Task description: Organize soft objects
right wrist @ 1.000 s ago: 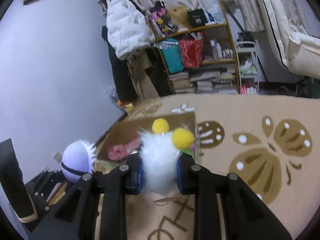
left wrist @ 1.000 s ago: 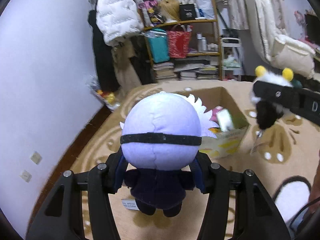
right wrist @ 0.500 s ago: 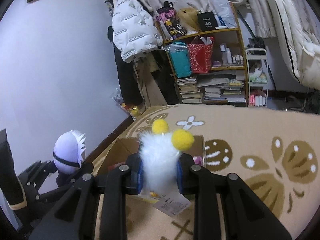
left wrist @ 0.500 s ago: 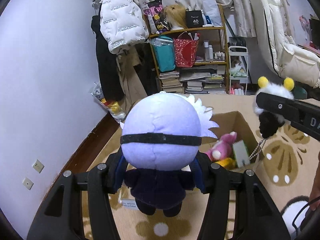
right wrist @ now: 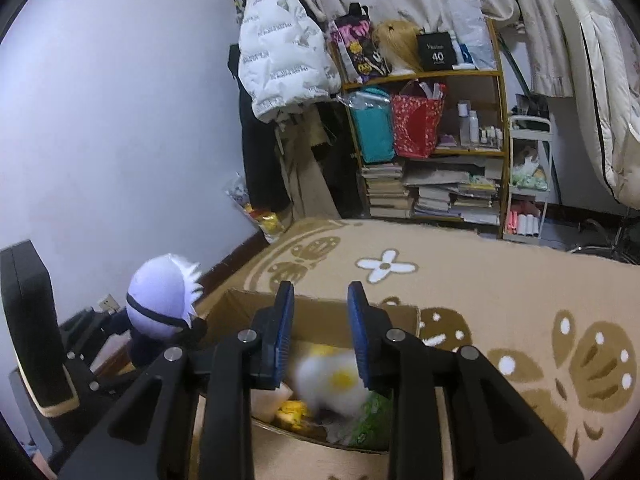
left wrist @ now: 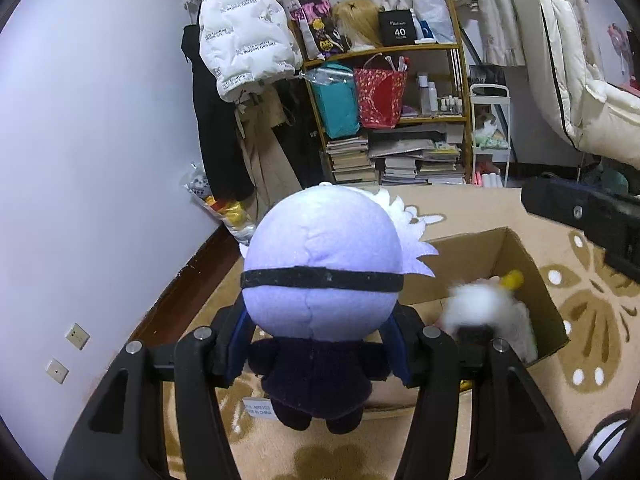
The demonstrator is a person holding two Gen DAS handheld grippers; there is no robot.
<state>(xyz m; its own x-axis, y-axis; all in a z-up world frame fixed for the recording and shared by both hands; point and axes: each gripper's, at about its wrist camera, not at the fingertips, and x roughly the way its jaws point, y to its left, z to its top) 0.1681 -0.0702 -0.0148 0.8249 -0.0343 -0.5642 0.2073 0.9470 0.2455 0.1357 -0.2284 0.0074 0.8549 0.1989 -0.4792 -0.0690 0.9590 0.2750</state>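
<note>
My left gripper [left wrist: 320, 344] is shut on a plush doll [left wrist: 320, 280] with a pale lilac head, black blindfold band and dark body, held above the near edge of an open cardboard box [left wrist: 548, 304]. The doll also shows in the right wrist view [right wrist: 160, 304]. My right gripper [right wrist: 320, 316] is open and empty above the box [right wrist: 320, 312]. A white fluffy plush with yellow pom-poms [right wrist: 336, 384] is blurred, inside the box just below the right fingers; it also shows in the left wrist view [left wrist: 484, 312].
The box sits on a tan patterned rug [right wrist: 520, 300] and holds other soft toys [right wrist: 372, 420]. A cluttered shelf [left wrist: 400, 120] with books and bags stands at the far wall, with hanging coats [left wrist: 240, 60] to its left. A white wall [left wrist: 100, 160] runs along the left.
My right gripper has opened and the white fluffy plush has dropped from it into the box. My left gripper still holds the lilac doll and has moved closer to the box.
</note>
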